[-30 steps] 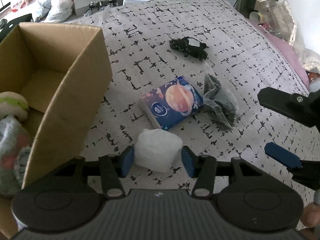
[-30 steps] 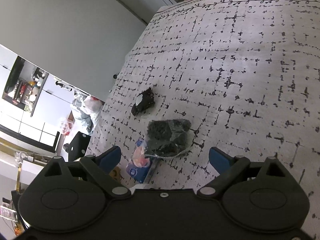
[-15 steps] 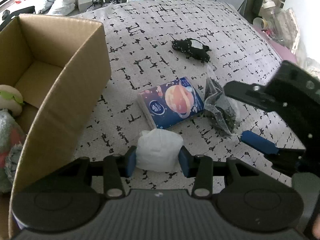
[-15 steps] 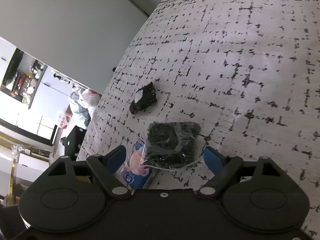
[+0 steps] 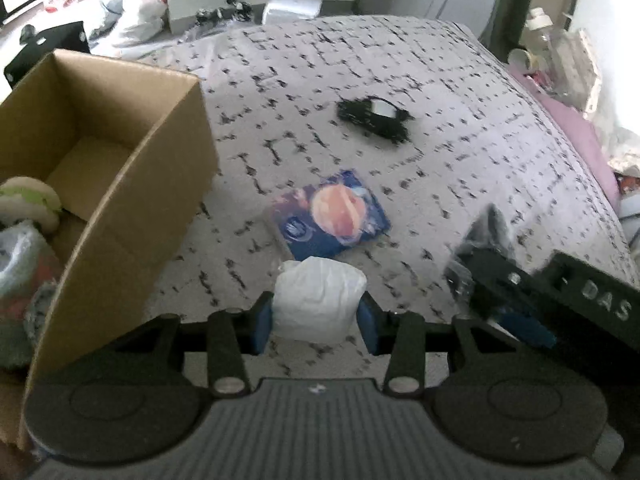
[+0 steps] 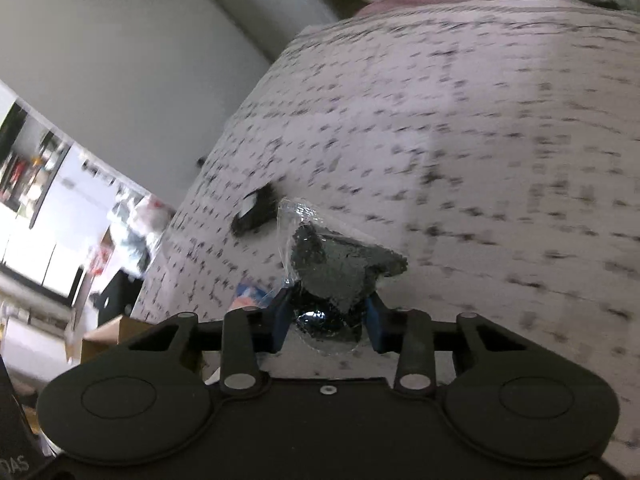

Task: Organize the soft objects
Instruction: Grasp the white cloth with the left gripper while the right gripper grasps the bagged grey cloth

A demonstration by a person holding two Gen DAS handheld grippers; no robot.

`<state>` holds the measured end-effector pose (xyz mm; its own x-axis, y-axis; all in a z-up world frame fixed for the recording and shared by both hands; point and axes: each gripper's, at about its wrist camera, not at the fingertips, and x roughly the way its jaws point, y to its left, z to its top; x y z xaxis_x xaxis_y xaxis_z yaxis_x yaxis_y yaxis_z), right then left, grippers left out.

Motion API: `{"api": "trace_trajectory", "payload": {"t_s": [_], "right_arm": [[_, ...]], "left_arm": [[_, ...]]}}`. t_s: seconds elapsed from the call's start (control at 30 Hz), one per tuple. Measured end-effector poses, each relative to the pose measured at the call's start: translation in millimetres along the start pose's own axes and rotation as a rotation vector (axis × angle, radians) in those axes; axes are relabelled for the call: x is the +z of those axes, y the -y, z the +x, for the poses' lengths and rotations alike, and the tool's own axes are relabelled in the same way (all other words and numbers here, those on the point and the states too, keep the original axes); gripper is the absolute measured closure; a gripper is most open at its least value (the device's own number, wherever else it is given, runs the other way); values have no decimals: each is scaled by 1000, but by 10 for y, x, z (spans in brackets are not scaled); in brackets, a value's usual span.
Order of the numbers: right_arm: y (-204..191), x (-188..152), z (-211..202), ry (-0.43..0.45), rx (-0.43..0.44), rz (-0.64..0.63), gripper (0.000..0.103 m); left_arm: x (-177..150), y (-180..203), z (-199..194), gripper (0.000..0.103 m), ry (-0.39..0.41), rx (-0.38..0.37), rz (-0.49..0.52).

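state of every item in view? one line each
left tongs: shut on white bundle
right tongs: just closed on bagged black item
cardboard box: open, plush toys inside
blue packet: flat on bedspread
black item with white patch: loose on bedspread
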<state>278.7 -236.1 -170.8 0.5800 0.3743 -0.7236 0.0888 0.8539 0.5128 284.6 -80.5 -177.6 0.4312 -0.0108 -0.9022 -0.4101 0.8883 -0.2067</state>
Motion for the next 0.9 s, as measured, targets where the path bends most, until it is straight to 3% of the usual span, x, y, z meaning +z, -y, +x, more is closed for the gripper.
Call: {"api": "trace_trajectory", "payload": {"t_s": [0.3,0.9], "right_arm": [[26,-198,-479,42,-125,17,66],[-695,-625,-1191,204,-119,-10,66]], "left_arm": [[-18,-8,-409,60,22,-151,110],[50,-521,-1208,60,75,-312,254]]}}
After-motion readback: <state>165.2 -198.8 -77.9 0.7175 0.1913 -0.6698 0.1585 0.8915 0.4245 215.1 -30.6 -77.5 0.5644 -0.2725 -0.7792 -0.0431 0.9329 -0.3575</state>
